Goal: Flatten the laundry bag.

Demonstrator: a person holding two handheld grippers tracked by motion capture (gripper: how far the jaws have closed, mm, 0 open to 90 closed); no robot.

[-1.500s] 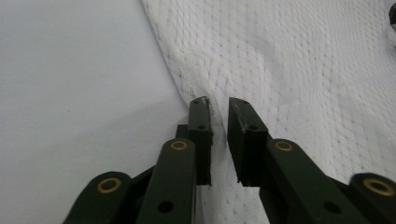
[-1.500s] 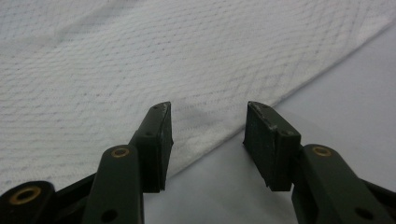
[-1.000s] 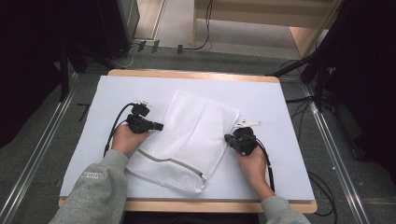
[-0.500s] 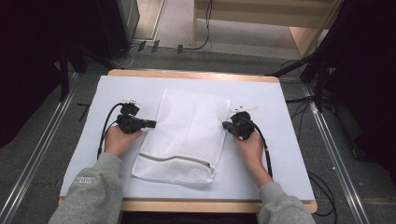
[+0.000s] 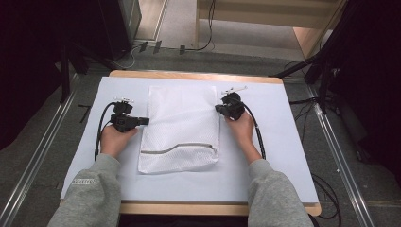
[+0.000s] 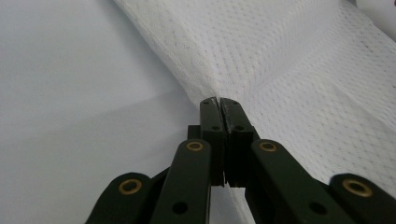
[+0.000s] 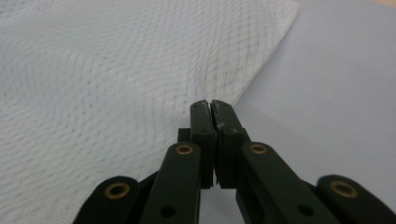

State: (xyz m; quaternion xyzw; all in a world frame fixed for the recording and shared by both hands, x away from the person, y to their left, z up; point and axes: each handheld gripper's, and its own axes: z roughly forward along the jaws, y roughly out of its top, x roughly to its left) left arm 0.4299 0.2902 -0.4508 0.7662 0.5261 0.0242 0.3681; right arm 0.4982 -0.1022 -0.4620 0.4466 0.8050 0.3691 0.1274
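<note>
High view shows the white mesh laundry bag (image 5: 182, 127) flat on the table (image 5: 283, 142), zipper toward the person. Left gripper (image 6: 218, 103) and right gripper (image 7: 210, 105) views show each gripper's jaws clenched on a bag edge.

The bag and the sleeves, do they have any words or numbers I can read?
Sleeve patch: a small grey label with letters, too blurred to read.
Mesh bag: no words or numbers, just white netting and a zip.
Floor, left of the table: a dark mark shaped like "7"; I can't tell whether it is a number or tape.
</note>
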